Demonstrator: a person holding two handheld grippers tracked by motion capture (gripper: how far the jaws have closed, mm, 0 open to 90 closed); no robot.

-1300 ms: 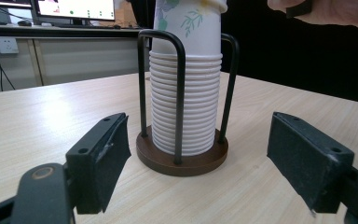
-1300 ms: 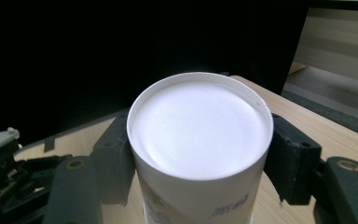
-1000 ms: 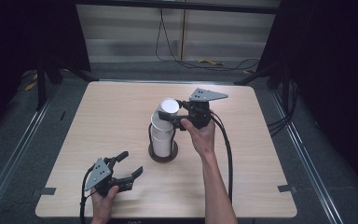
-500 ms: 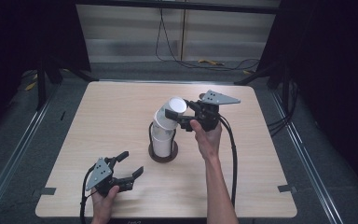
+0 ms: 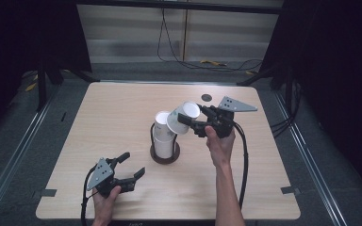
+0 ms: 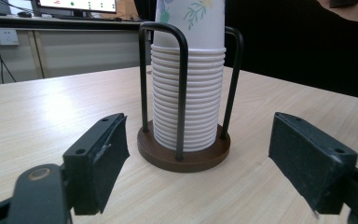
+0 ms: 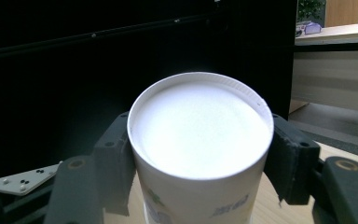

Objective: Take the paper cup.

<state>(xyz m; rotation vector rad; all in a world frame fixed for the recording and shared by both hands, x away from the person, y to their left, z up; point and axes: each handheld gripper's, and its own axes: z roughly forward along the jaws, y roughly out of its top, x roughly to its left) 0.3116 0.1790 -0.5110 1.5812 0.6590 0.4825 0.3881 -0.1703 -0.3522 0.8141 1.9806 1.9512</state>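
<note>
Right gripper (image 5: 188,123) was clamped on a paper cup (image 5: 183,117), jaws pressing its sides just under the closed base, so the cup hung tilted, free of the stack (image 5: 164,136) that lay just beyond its open mouth. That grip kept the thin wall from collapsing. The stack stood in a wire holder (image 5: 165,155) that kept it upright. Left gripper (image 5: 129,165) waited near the table's (image 5: 264,188) front edge, empty; its jaws had just been opening, the holder ahead of them, likely ready to steady it.
</note>
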